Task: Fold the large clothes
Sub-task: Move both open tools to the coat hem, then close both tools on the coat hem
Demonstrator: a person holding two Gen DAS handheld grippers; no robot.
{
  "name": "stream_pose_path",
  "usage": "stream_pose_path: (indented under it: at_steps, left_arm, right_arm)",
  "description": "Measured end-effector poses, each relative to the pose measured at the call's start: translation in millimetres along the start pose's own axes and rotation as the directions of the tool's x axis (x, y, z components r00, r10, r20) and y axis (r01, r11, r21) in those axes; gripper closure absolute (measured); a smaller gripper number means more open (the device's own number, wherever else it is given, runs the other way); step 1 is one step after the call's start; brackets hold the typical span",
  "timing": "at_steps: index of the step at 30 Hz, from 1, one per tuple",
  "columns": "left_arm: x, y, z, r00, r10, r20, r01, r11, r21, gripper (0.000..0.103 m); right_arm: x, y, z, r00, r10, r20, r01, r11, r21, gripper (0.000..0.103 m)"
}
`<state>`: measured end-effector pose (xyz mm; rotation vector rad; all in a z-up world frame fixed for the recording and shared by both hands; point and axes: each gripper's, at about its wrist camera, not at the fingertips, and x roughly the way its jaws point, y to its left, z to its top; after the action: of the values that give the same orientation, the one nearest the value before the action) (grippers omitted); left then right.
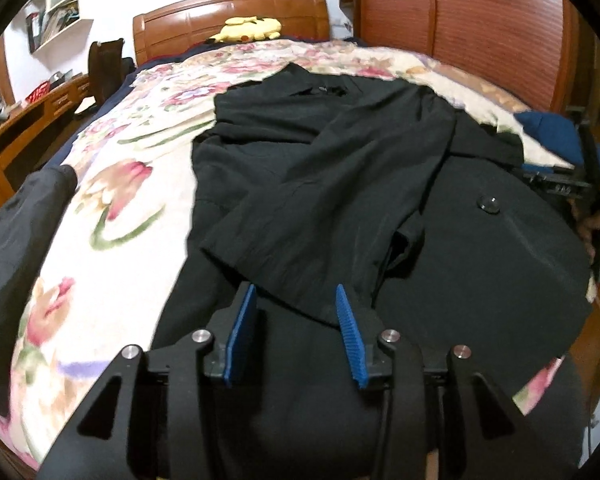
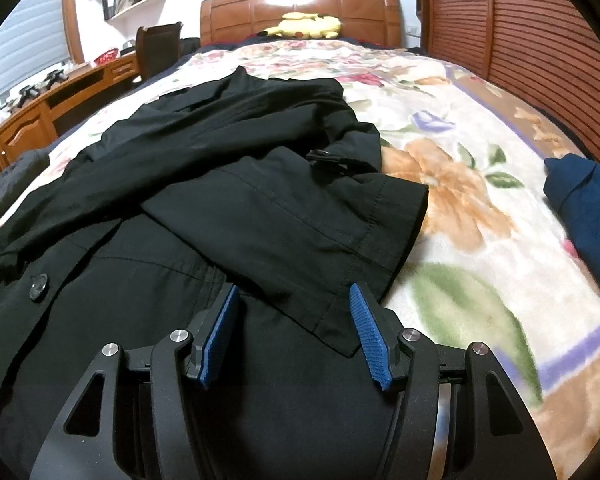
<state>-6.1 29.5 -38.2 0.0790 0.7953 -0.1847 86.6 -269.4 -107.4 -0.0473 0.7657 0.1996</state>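
Observation:
A large black coat [image 1: 340,168] lies spread on the floral blanket [image 1: 112,200] of a bed, collar toward the headboard. Both its sleeves are folded in across the front. My left gripper [image 1: 296,288] hovers over the lower part of the coat, its blue pads [image 1: 240,336] apart, and the left sleeve's cuff hem lies just past the fingertips. My right gripper [image 2: 294,288] stands open over the same coat [image 2: 180,184], with the right sleeve's cuff [image 2: 340,272] reaching between its fingers; the pads do not press on it. A coat button [image 2: 38,284] shows at left.
A folded dark blue garment [image 2: 588,208] lies at the blanket's right edge and another dark garment [image 1: 16,248] at its left. A yellow plush toy [image 2: 308,26] sits by the wooden headboard [image 2: 300,4]. A desk [image 2: 52,108] and a chair [image 2: 158,48] stand to the left, a slatted wardrobe [image 2: 520,32] to the right.

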Motion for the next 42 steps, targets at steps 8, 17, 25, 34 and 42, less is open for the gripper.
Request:
stream_pose_path:
  at_steps: [8,17,25,34,42]
  left_arm:
    - [-29,24,-13,0.997,0.041,0.064,-0.038,0.998,-0.044,0.052]
    - [-28,52,-35,0.994,0.1,0.044,-0.097,0.993,-0.063,0.052]
    - [-24,52,-43,0.995,0.096,0.036,-0.093,0.994,-0.06,0.052]
    - [-23,54,-49,0.995,0.091,0.032,-0.089,0.994,-0.062,0.051]
    - [-33,50,-60,0.998,0.017,0.064,-0.012,0.996,-0.083,0.065]
  right_arm:
    - [2,5,0,0.999,-0.037,-0.008,0.036,0.999,-0.028,0.044]
    - [-27,17,-11,0.998,-0.044,-0.038,0.039,0.993,-0.108,0.044]
    - [-62,-3,-35,0.994,-0.084,-0.068,0.076,0.991,-0.107,0.029]
    - [-84,4,-57,0.994,-0.008,-0.105,-0.004,0.993,-0.115,0.029]
    - [-82,6,-67,0.993,0.027,-0.114,-0.038,0.995,-0.094,0.034]
